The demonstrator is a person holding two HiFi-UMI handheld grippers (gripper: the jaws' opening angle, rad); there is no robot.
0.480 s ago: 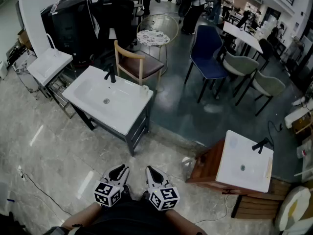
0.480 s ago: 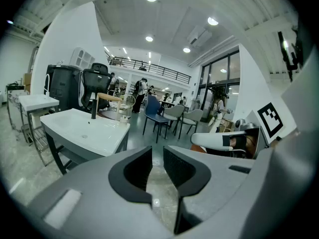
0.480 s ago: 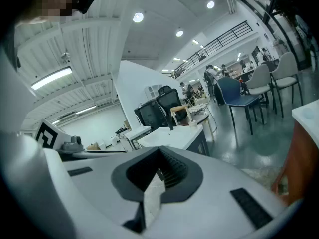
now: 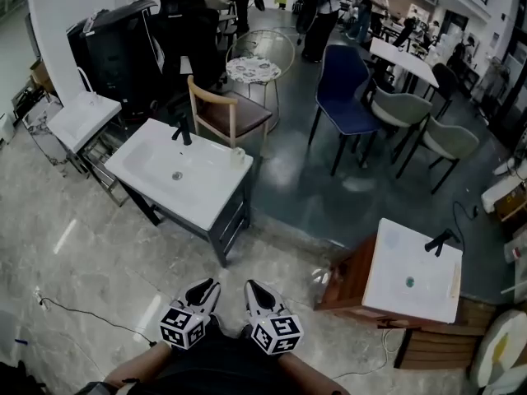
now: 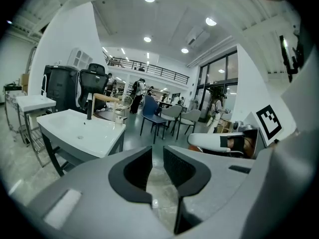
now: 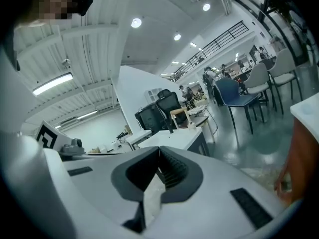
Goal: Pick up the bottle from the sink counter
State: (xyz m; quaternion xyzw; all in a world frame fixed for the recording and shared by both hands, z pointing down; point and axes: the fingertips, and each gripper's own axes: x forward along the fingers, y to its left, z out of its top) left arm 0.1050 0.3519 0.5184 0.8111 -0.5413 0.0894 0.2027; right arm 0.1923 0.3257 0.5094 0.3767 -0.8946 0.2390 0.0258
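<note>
Sink counter (image 4: 206, 197): bottle (image 4: 238, 153) well beyond left claw (image 4: 209, 286), right claw (image 4: 251, 287).

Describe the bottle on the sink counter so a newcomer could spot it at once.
Find the white sink counter on the dark frame, left of centre in the head view, with a wooden chair behind it. The bottle stands on its far right corner, beside the chair. Small and pale, it is the only loose item there, unlike the fixed black faucet.
</note>
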